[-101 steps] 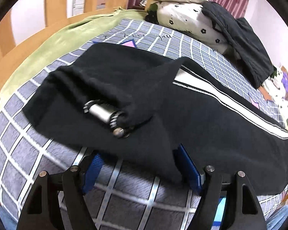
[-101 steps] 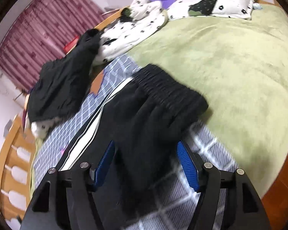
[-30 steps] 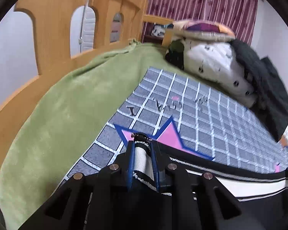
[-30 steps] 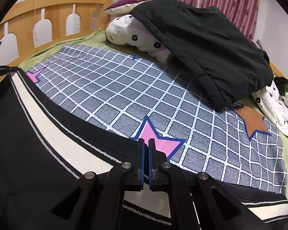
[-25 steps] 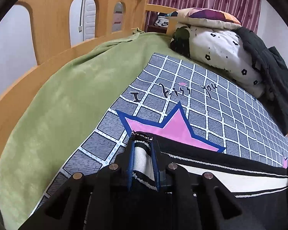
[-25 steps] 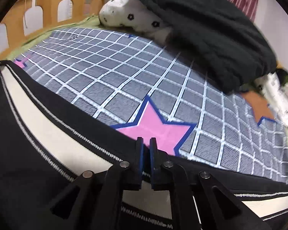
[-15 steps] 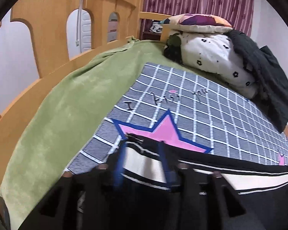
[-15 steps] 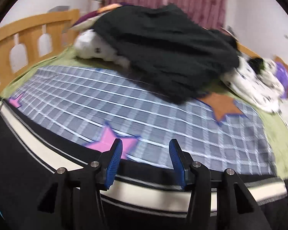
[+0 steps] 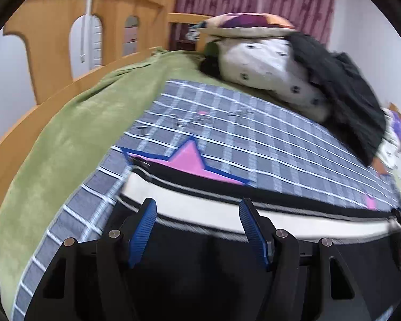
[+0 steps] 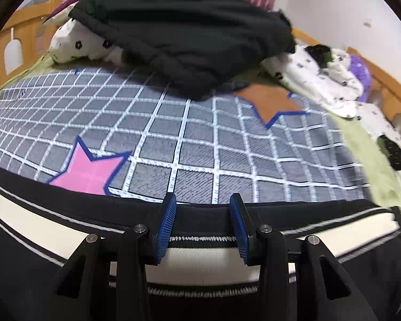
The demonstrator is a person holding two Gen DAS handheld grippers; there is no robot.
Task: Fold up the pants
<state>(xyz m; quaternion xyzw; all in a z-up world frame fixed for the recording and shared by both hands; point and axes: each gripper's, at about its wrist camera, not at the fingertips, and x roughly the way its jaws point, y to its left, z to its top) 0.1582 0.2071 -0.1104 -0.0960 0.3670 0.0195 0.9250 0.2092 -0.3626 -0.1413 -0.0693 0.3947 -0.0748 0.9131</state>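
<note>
Hovering parted and empty over the pants [image 9: 200,267]: left gripper [image 9: 197,227] just widened, right gripper [image 10: 202,220] just narrowed; risking a snagged, rumpled striped edge.

The black cloth pants with a cream side stripe [image 10: 66,230] look matt and softly knitted, the stripe edged in white stitching; the grey checked blanket with pink stars [image 10: 195,144] shows a fine woven rib; the olive-green fleece cover [image 9: 66,139] at left is plush; the orange wooden bed frame [image 9: 48,40] is smooth, faintly glossy; each gripper's blue pads [image 10: 166,224] are ridged, on matt black plastic.
</note>
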